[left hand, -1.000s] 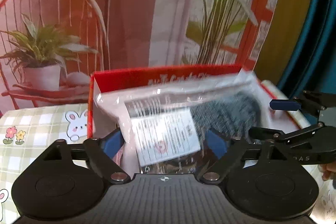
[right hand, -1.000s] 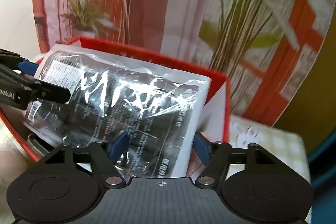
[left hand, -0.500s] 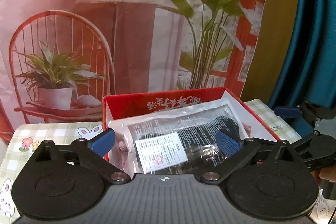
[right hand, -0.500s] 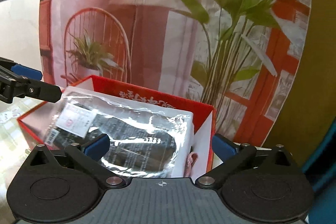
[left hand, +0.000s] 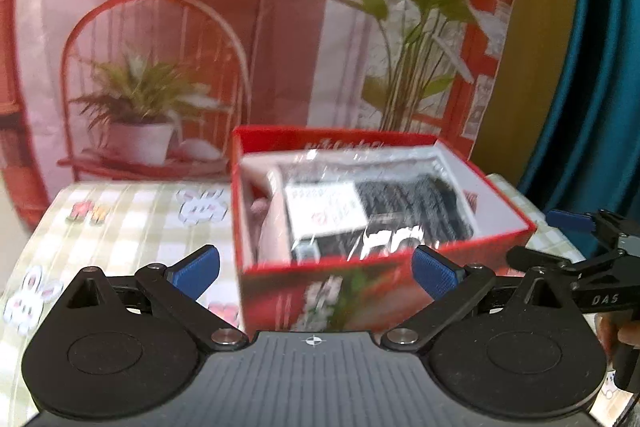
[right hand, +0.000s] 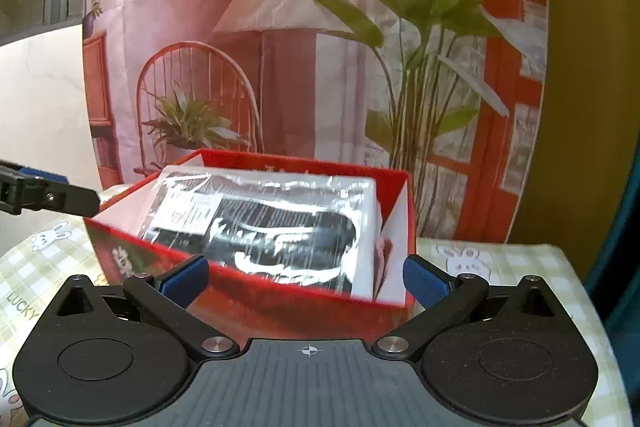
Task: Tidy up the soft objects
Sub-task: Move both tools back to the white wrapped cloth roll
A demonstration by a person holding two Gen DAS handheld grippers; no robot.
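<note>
the plastic-wrapped garment (right hand: 264, 227) lies in the red box (left hand: 384, 259); our left gripper (left hand: 316, 267) and right gripper (right hand: 304, 279) have just spread wide, empty. next we fetch another soft item.

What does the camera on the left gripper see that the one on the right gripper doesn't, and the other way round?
Only the left wrist view shows the flower prints on the checked tablecloth and a bit of a person's hand behind the right gripper.

Only the right wrist view shows the pale wall beside the painted backdrop, and the word LUCKY on the cloth.

Both show the red box holding a dark knit item sealed in a clear plastic bag, and each view's own gripper open and empty.
</note>
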